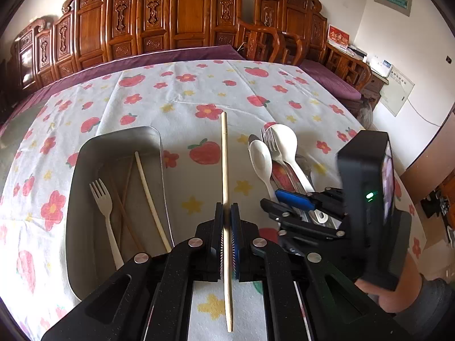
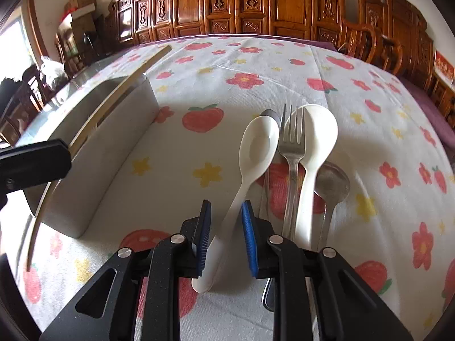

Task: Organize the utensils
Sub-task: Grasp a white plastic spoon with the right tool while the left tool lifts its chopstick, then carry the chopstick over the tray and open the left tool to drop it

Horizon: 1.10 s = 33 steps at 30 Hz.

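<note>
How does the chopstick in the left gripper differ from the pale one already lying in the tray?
The held chopstick is tan and straight, clamped clear of the metal tray. The tray chopstick is whiter, looks slightly bowed and lies loose beside a white fork. Both are thin single sticks.

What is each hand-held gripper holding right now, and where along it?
Left hand-held gripper: shut on a bamboo chopstick, gripped on its lower half. Right hand-held gripper: nothing gripped; open jaws straddle the small white spoon's handle.

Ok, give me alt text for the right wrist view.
The right gripper straddles a white plastic spoon's handle, fingers not yet pressing, beside a metal fork, larger white spoon and metal spoon on a flowered tablecloth.
</note>
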Each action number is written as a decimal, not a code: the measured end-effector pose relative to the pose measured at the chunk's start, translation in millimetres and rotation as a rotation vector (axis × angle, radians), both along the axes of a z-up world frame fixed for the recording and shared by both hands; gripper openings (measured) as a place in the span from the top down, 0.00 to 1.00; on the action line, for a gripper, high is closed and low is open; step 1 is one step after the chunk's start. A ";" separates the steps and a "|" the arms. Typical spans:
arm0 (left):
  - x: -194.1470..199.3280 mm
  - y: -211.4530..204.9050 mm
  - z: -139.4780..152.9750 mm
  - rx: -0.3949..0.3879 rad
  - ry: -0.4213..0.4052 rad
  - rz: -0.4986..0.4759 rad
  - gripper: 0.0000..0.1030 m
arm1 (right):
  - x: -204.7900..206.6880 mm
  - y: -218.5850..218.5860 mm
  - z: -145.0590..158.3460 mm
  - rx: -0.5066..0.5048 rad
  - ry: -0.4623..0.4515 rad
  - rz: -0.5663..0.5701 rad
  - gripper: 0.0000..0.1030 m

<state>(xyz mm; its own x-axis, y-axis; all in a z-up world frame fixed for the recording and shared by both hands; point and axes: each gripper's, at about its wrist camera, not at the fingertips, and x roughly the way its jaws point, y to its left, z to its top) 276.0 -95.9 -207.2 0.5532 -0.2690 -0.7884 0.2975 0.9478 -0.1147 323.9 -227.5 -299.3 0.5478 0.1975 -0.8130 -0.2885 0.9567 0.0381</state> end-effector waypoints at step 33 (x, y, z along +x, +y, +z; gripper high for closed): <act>-17.2 42.2 59.8 0.018 -0.103 0.021 0.96 | -70.8 21.6 68.6 0.059 -0.082 0.077 0.89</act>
